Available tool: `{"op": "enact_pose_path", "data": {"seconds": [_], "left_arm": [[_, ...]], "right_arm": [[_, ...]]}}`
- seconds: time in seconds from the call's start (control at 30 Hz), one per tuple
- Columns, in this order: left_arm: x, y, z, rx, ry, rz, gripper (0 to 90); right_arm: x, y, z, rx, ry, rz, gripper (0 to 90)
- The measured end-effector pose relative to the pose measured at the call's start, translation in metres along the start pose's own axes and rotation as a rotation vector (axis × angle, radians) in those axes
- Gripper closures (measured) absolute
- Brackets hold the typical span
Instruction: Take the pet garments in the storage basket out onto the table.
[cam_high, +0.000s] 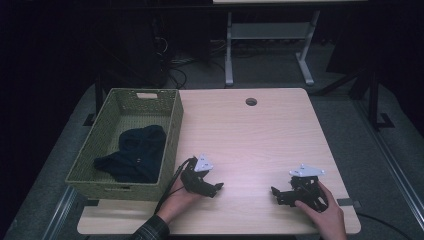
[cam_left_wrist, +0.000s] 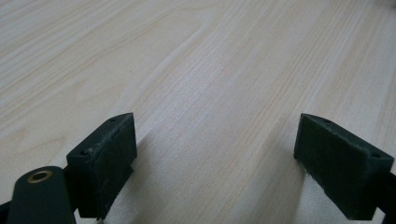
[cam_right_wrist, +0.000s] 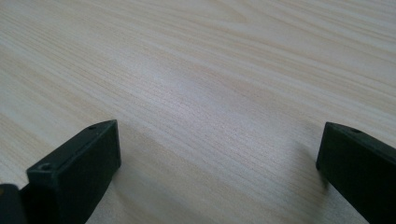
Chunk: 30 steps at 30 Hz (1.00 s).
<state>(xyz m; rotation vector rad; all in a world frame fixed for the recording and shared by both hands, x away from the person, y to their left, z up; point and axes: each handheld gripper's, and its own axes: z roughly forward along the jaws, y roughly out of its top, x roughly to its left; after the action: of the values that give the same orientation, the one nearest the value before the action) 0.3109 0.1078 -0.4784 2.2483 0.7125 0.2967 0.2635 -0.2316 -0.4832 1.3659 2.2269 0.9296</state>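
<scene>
Two grippers rest low on the counter (cam_high: 260, 130) in the high view: left gripper (cam_high: 218, 187) and right gripper (cam_high: 274, 192), tips facing each other, well apart. Green basket (cam_high: 107, 117) sits beyond and outboard of the left jaws, dark cloth (cam_high: 135, 152) inside it.

Left gripper view: left gripper (cam_left_wrist: 215, 158) jaws released, spread wide, bare wood grain between them.

Right gripper view: right gripper (cam_right_wrist: 217, 163) jaws likewise spread, nothing between, bare counter ahead.
</scene>
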Motion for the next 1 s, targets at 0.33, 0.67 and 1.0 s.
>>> {"op": "enact_pose_path", "data": {"seconds": [0.33,0.67,1.0], "left_arm": [[0.000,0.003,0.001,0.014,0.001,0.000,12.6],[0.001,0.008,-0.001,0.031,-0.011,-0.011,13.0],[0.000,0.018,-0.009,0.026,-0.021,-0.007,13.0]], "right_arm": [[0.000,0.000,0.000,0.001,0.000,-0.005,0.0],[0.000,0.000,-0.001,0.004,0.000,0.002,0.0],[0.000,0.000,-0.001,0.003,-0.001,0.002,0.0]]}}
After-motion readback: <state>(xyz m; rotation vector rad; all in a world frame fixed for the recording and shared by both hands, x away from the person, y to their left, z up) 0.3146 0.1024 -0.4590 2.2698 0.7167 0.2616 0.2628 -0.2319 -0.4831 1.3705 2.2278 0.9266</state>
